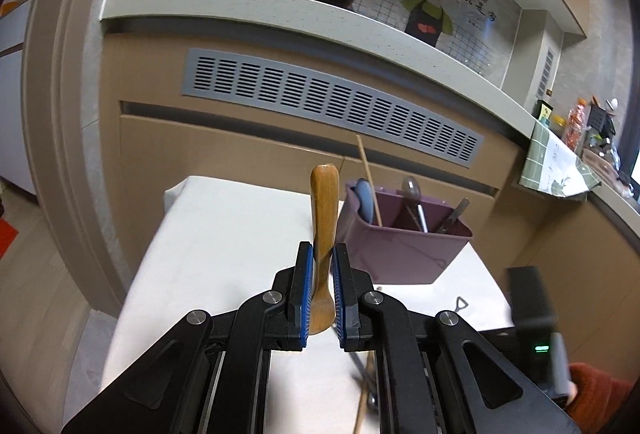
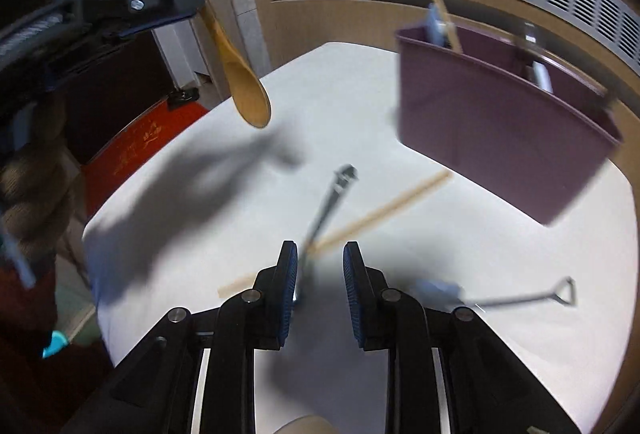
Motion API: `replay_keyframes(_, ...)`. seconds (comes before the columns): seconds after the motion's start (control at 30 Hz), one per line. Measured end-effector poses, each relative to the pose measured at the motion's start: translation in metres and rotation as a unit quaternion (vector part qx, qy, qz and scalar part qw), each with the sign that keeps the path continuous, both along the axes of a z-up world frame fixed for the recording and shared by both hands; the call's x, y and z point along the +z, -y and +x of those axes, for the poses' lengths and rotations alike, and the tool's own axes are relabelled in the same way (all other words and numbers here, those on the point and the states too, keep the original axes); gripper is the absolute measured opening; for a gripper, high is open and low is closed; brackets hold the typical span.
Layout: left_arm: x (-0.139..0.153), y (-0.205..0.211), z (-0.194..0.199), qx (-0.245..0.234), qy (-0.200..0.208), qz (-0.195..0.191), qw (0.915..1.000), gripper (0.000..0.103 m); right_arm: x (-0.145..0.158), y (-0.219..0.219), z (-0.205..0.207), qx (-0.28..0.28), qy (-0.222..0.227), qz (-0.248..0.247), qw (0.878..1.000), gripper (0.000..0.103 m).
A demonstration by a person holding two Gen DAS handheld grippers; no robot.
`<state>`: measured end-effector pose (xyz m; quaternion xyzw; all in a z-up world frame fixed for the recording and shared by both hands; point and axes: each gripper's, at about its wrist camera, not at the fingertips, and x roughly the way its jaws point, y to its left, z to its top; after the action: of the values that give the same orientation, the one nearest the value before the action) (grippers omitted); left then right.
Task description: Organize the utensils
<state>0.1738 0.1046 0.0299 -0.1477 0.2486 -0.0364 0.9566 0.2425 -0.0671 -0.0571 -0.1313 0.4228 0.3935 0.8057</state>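
Between ribbed jaws, smooth wooden spoon [image 1: 323,230]

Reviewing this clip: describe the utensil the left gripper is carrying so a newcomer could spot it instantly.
Start at the white table with the purple utensil holder. Left of the holder, raised above the table, the left gripper clamps a wooden spoon. It is the only utensil in the air, and broader than the thin wooden chopstick lying below.

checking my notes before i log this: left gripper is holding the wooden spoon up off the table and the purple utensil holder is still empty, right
Not quite. The left gripper does hold the wooden spoon up off the table, but the purple utensil holder is not empty: the left wrist view shows a chopstick and several other utensils already standing in it.
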Motion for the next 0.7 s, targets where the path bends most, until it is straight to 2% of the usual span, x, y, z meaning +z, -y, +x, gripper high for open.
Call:
replay_keyframes(0.07, -0.002, -0.003, -0.003, 0.0, -0.002, -0.002, 1.0, 0.01, -0.009, -0.02, 0.005, -0.005, -0.001, -0.022, 1.0, 0.023)
replay_keyframes(0.13, -0.004, -0.005, -0.005, -0.003, -0.003, -0.003, 1.0, 0.01, -0.024, -0.034, 0.013, -0.025, -0.005, -0.065, 0.998, 0.021)
replay_keyframes(0.2, -0.005, -0.005, -0.007, -0.007, -0.003, -0.001, 1.0, 0.01, -0.025, -0.038, 0.013, -0.034, 0.008, -0.073, 0.997, 0.017)
replay_keyframes(0.27, -0.005, -0.005, -0.008, -0.011, -0.002, -0.002, 0.9999, 0.01, -0.023, -0.039, 0.009, -0.029, 0.013, -0.087, 0.996, 0.007)
replay_keyframes(0.4, -0.005, -0.001, -0.01, -0.02, -0.002, -0.01, 0.9998, 0.01, -0.012, -0.015, 0.008, -0.044, -0.007, -0.048, 0.998, 0.005)
replay_keyframes(0.7, -0.001, 0.027, -0.001, -0.048, -0.01, -0.006, 0.9988, 0.01, 0.031, 0.071, 0.004, -0.116, 0.02, 0.055, 0.991, 0.0)
